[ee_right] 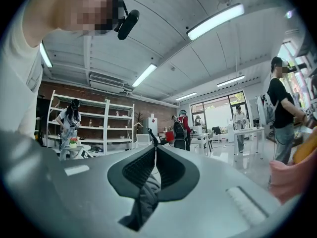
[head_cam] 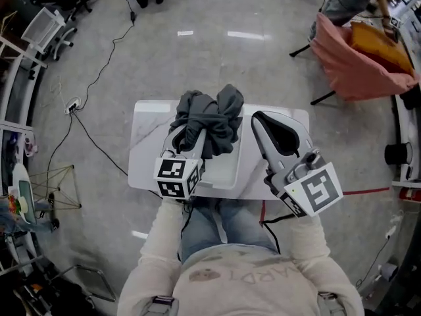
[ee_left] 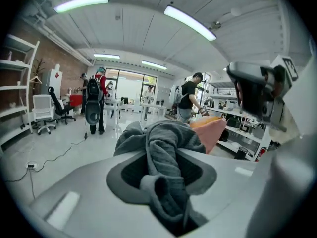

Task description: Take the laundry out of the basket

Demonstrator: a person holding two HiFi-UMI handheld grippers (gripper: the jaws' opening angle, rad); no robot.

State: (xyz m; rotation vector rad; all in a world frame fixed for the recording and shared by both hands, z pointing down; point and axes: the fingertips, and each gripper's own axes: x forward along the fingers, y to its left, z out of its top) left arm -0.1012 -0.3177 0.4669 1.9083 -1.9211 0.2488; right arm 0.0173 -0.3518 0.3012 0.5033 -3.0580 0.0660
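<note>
Gripping a thick fold of the dark grey laundry [head_cam: 210, 120], your left tongs [head_cam: 189, 137] hold the bundle up over the white surface [head_cam: 148, 143], so it hangs clear of what looks like the basket [head_cam: 227, 170] beneath. Your right tongs [head_cam: 262, 120] sit just right of it, pressed together and apparently empty, likely free to take a loose end.

Right gripper [ee_right: 153, 148]: jaws closed, tips meeting.
Grey cloth [ee_right: 143, 201]: shows low in the jaw gap; whether pinched, unclear.
Backdrop: white shelves [ee_right: 99, 128], ceiling lights [ee_right: 215, 21].
</note>
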